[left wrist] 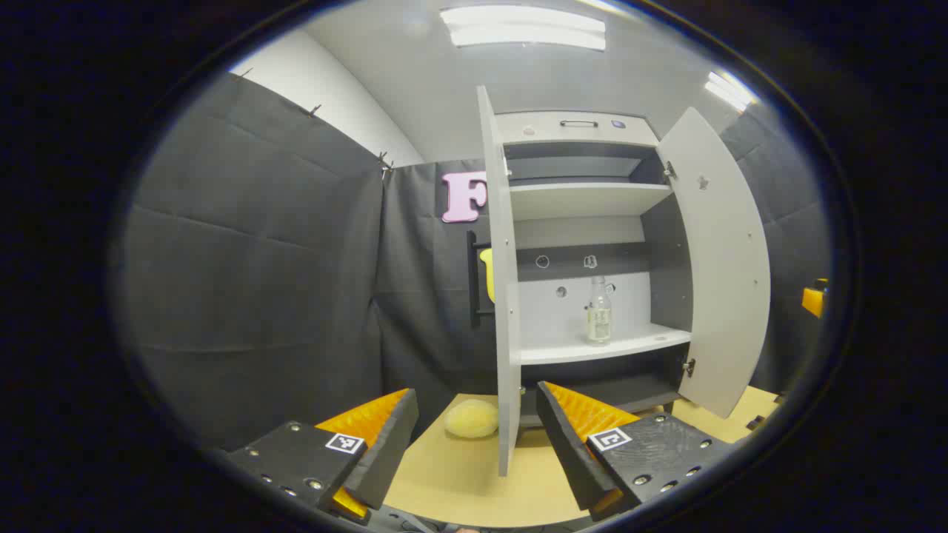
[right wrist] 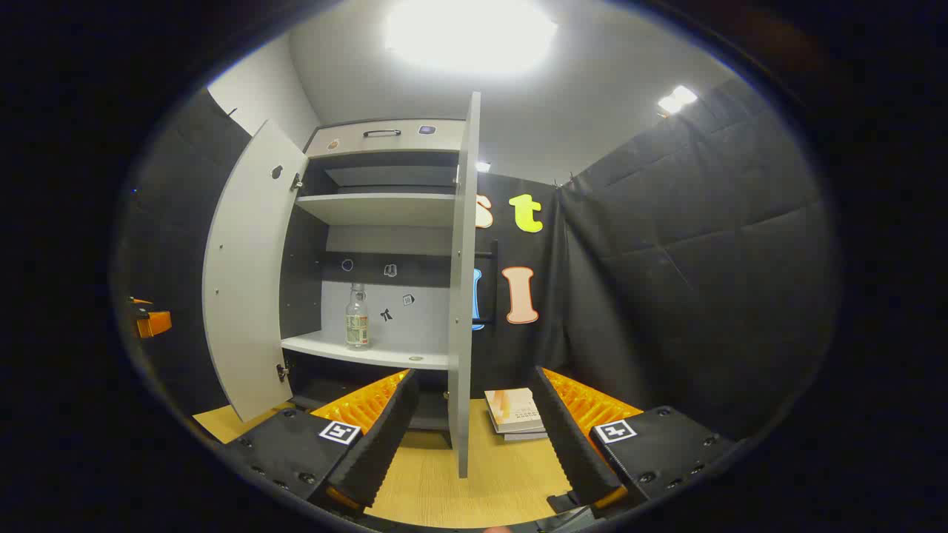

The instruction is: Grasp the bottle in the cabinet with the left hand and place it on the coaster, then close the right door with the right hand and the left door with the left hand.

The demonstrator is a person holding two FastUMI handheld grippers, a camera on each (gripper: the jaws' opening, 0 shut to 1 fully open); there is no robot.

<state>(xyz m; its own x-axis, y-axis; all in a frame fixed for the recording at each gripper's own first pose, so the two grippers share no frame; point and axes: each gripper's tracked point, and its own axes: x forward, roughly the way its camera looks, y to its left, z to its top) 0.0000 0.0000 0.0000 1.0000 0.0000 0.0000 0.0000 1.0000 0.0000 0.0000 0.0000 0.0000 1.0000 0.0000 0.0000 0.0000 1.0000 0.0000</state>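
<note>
Bottle [left wrist: 599,312] upright on cabinet shelf [left wrist: 603,347], neck up, doors open.

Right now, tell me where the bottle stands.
The bottle stands upright on the lower white shelf inside the open cabinet, between its two open doors, right of centre in the left gripper view.

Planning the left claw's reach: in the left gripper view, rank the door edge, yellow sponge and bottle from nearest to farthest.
1. Grey cabinet door edge, between the fingers.
2. Round yellow sponge, on the wooden table, left of that door.
3. Clear glass bottle, upright on the cabinet's lower shelf.

Small marks [left wrist: 542,261] on the cabinet [left wrist: 585,200] back panel, illegible.
</note>
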